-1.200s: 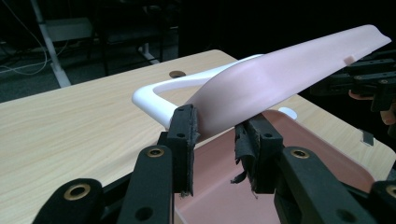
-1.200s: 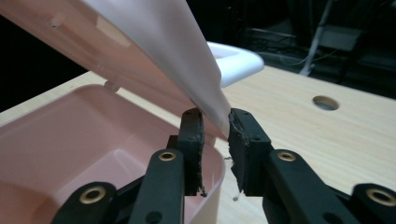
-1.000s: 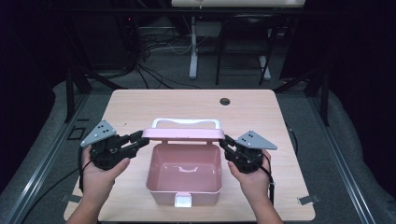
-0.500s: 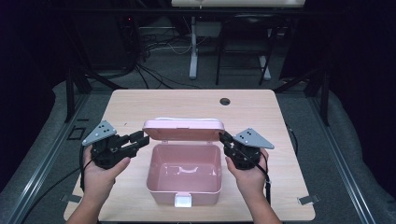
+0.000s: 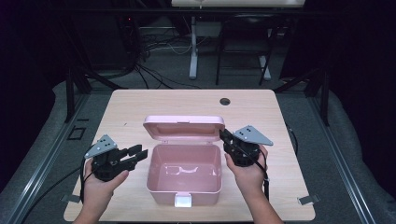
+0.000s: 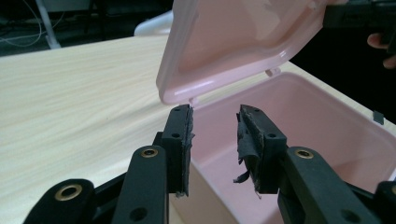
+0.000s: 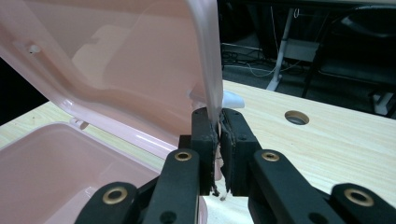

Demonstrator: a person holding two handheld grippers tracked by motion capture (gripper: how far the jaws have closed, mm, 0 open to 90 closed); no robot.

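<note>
Two grippers flank an empty pink plastic box [image 5: 183, 173] at the table's [image 5: 140, 105] centre, its hinged lid [image 5: 183, 127] raised at 12 o'clock. The right gripper [image 5: 225, 136], at 3 o'clock, pinches the lid's edge; the left gripper [image 5: 138, 153], at 9 o'clock, gapes empty. That thin-edge pinch could slip, dropping the lid shut.

I can read no text, label, brand or number anywhere on the pink box [image 5: 183, 179] or around it.
</note>
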